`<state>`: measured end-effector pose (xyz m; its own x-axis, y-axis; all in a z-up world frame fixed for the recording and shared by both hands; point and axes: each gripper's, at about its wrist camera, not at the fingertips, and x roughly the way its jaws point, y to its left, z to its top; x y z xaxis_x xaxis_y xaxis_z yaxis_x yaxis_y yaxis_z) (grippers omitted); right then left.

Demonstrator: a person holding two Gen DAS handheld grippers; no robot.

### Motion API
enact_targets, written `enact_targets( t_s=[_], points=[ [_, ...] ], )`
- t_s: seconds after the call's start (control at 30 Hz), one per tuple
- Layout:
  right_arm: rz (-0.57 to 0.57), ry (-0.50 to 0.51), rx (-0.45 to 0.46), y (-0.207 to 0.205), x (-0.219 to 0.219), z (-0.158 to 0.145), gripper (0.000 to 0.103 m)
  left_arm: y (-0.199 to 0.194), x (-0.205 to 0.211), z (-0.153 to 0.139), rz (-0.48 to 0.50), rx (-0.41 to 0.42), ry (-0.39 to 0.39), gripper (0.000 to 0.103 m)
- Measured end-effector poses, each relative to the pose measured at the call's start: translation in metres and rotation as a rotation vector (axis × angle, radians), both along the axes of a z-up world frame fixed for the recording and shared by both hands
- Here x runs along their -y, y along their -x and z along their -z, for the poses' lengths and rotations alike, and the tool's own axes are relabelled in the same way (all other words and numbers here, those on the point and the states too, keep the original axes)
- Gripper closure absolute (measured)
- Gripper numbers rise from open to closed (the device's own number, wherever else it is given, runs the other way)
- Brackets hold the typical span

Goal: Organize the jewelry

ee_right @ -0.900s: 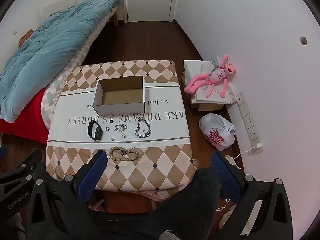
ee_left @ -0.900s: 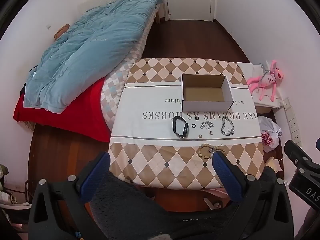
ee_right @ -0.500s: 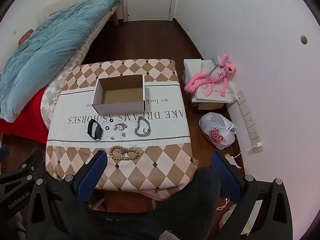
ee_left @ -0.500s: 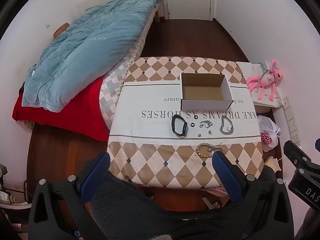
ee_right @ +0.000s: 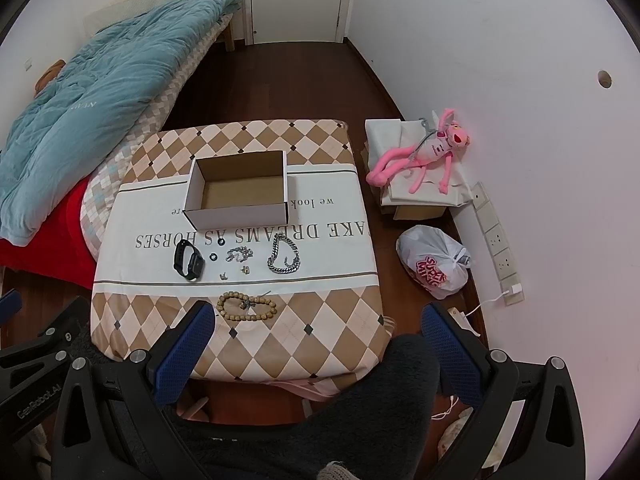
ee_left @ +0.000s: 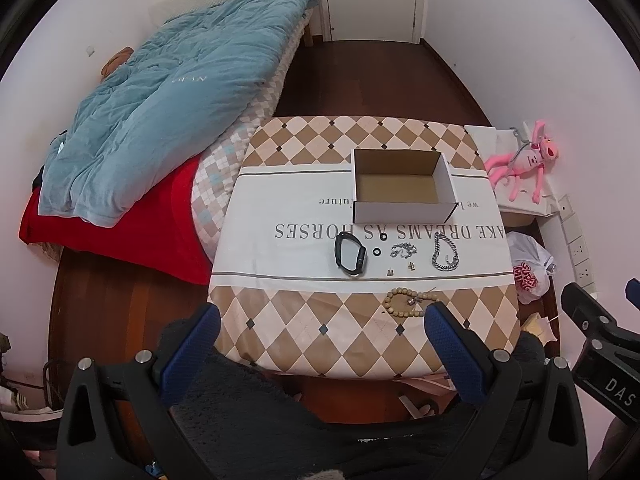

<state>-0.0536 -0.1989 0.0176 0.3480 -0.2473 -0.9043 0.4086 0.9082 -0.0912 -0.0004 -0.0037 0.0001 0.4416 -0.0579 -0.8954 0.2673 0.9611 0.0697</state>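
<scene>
An open white cardboard box (ee_left: 404,186) (ee_right: 239,190) stands on a cloth-covered table (ee_left: 304,320) (ee_right: 332,280). In front of it lie a black watch band (ee_left: 350,256) (ee_right: 188,260), two small black rings (ee_left: 376,253) (ee_right: 213,257), a thin silver chain (ee_left: 403,249) (ee_right: 239,255), small silver pieces (ee_left: 411,266), a thick silver chain (ee_left: 445,256) (ee_right: 284,259) and a wooden bead bracelet (ee_left: 408,303) (ee_right: 247,307). My left gripper (ee_left: 322,320) and right gripper (ee_right: 318,318) hover high above the table's near edge, both open and holding nothing.
A bed with a blue quilt (ee_left: 160,112) and red sheet (ee_left: 120,228) adjoins the table's left side. To the right, a pink plush toy (ee_right: 424,152) lies on boxes, with a white plastic bag (ee_right: 434,262) on the floor. A person's dark-clad knees (ee_right: 360,420) sit below.
Both views have shifted slightly; the table sits marginally higher in frame. Nothing on the table has moved, and both grippers stay open.
</scene>
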Motion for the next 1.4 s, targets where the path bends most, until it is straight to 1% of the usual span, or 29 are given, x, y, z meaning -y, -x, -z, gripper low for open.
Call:
enact_targets(
  t_s=[0.3, 0.33, 0.5, 1.1, 1.4],
  points=[
    [-0.001, 0.001, 0.004, 0.003, 0.0, -0.001, 0.0, 0.002, 0.001, -0.005, 0.003, 0.014, 0.015, 0.0],
    [0.001, 0.003, 0.004, 0.005, 0.0, -0.006, 0.0, 0.002, 0.001, -0.006, 0.004, 0.015, 0.013, 0.0],
    [0.003, 0.007, 0.005, 0.004, 0.001, -0.009, 0.0, 0.002, 0.003, -0.006, 0.004, 0.019, 0.016, 0.0],
    [0.003, 0.007, 0.01, 0.004, 0.001, -0.011, 0.0, 0.002, 0.006, -0.009, 0.004, 0.022, 0.02, 0.0],
    [0.002, 0.009, 0.012, 0.004, 0.0, -0.015, 0.0, 0.0, 0.017, -0.011, -0.001, 0.018, 0.023, 0.0]
  ],
)
